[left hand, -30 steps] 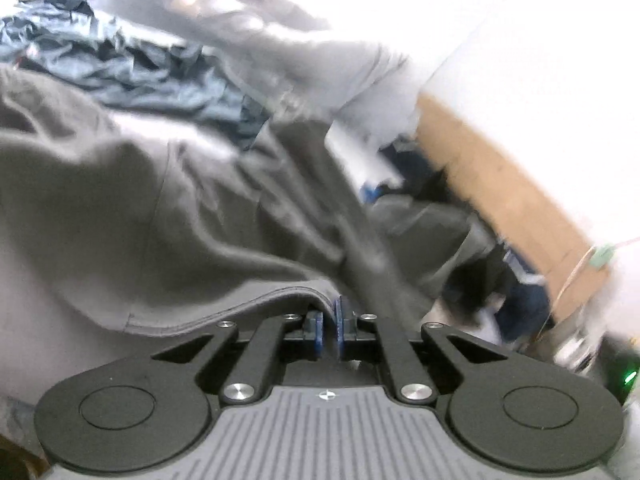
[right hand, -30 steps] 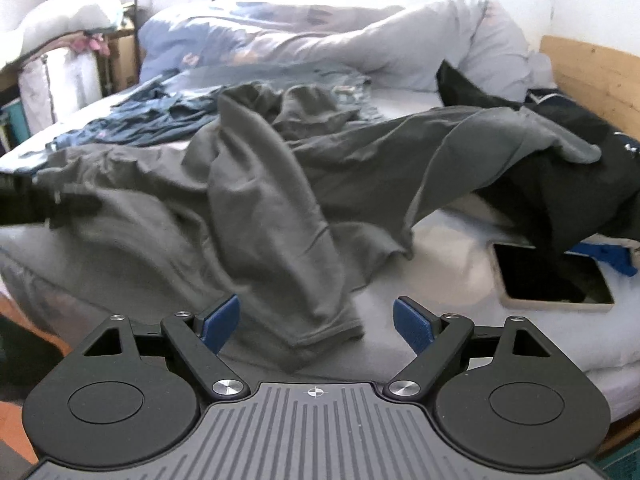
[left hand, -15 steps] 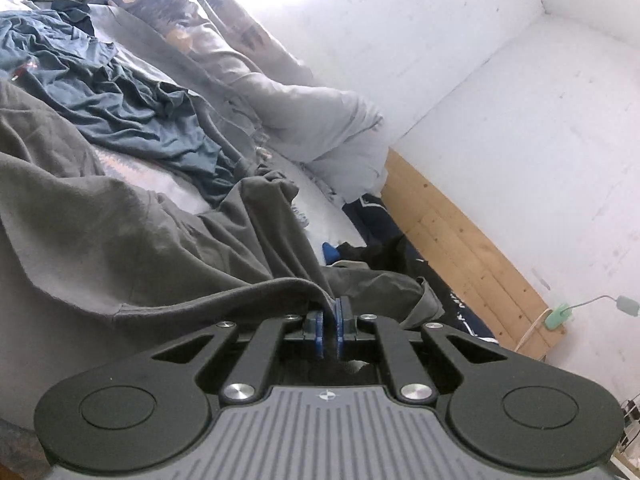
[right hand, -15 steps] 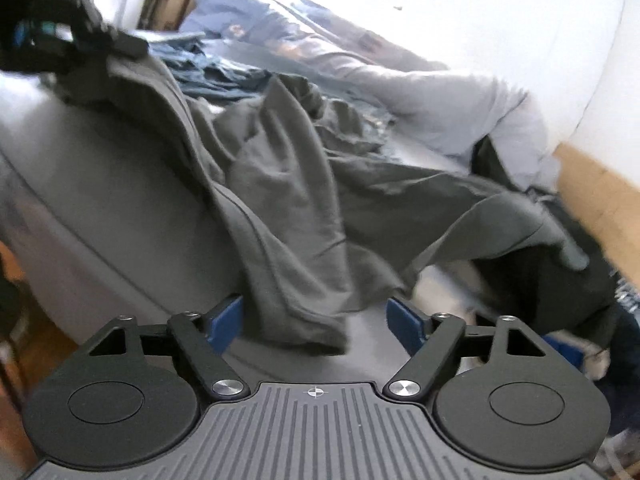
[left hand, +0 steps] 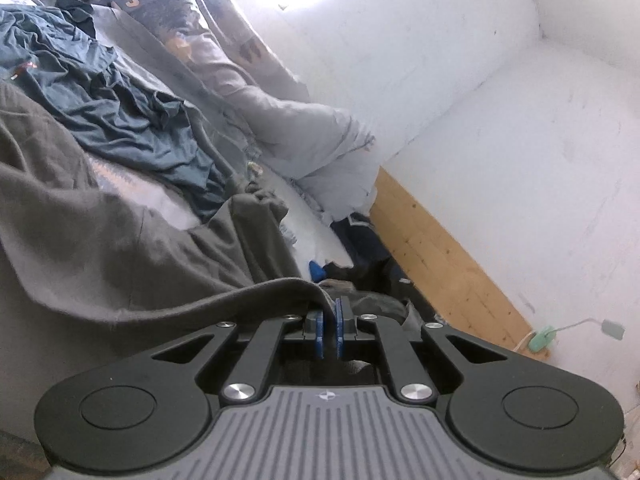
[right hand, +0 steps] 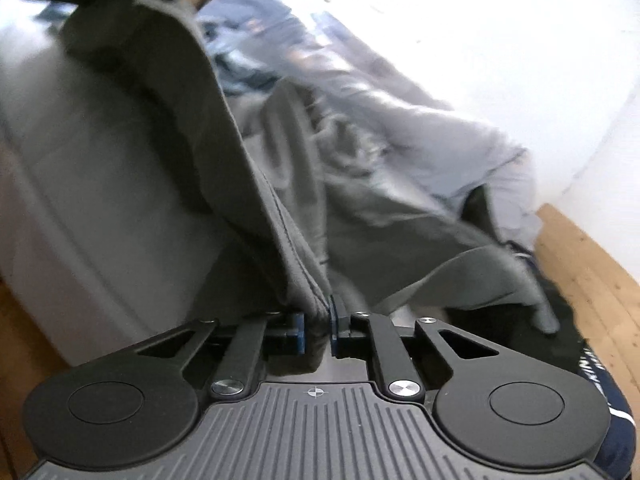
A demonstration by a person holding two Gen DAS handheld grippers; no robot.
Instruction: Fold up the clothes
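Observation:
A large dark grey garment [left hand: 104, 240] lies spread over the bed. My left gripper [left hand: 329, 330] is shut on its hem, which runs off to the left from the blue pads. In the right wrist view the same grey garment [right hand: 192, 120] rises in a taut fold toward the upper left, and my right gripper [right hand: 316, 330] is shut on a bunched, stitched edge of it. This view is blurred.
A crumpled blue garment [left hand: 120, 120] and a pale grey duvet [left hand: 288, 128] lie further up the bed. Dark navy clothes [left hand: 364, 240] sit against the wooden bed frame [left hand: 440, 264], by white walls. The wooden floor [right hand: 24, 340] shows at lower left.
My right gripper, open half a second ago, has closed on the grey garment's edge and the cloth now pulls taut. My left gripper keeps its hold and has tilted slightly.

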